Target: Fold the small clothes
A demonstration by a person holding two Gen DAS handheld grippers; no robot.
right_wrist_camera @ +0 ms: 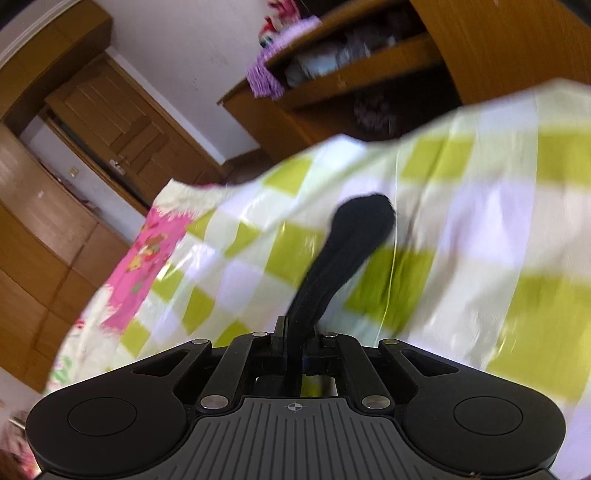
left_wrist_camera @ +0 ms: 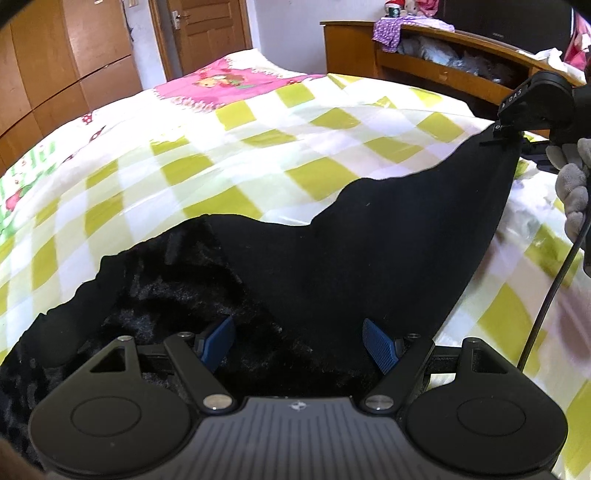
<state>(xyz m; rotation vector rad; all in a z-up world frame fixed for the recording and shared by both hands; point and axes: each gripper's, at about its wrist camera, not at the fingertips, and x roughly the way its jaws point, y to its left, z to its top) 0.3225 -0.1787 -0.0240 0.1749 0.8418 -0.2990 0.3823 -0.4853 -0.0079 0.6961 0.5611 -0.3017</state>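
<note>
A black garment [left_wrist_camera: 388,236] is lying spread over a bed covered by a green-and-white checked sheet [left_wrist_camera: 229,155], with a pink printed cloth [left_wrist_camera: 218,85] lying farther up the bed. In the left wrist view the left hand-held gripper [left_wrist_camera: 299,345] is hovering low over the near part of the garment, its blue-padded fingers [left_wrist_camera: 380,345] standing wide apart with only dark fabric beneath and between them; the pads are not pressing on anything, so this hand-held gripper is standing open. The garment's fuzzy inner side is showing near the left finger, while the smoother outer side is stretching away to the upper right, rising to a point at the far corner. There the right hand-held gripper [left_wrist_camera: 504,131] is pinching that corner, and a gloved hand [left_wrist_camera: 572,188] is wrapping around its handle, with a thin black cable [left_wrist_camera: 546,299] trailing down past it. In the right wrist view the right hand-held gripper [right_wrist_camera: 295,354] is closed tight, its jaws meeting on a narrow gathered strip of the black garment [right_wrist_camera: 343,251], which is running forward from the jaws and ending in a rounded fold above the checked sheet [right_wrist_camera: 480,206]; this view is blurred. Beyond the bed a wooden headboard shelf [left_wrist_camera: 436,59] is holding a purple cloth and other bundled items, and a wooden door [left_wrist_camera: 207,33] and wardrobe panels [left_wrist_camera: 55,62] are lining the far wall.
</note>
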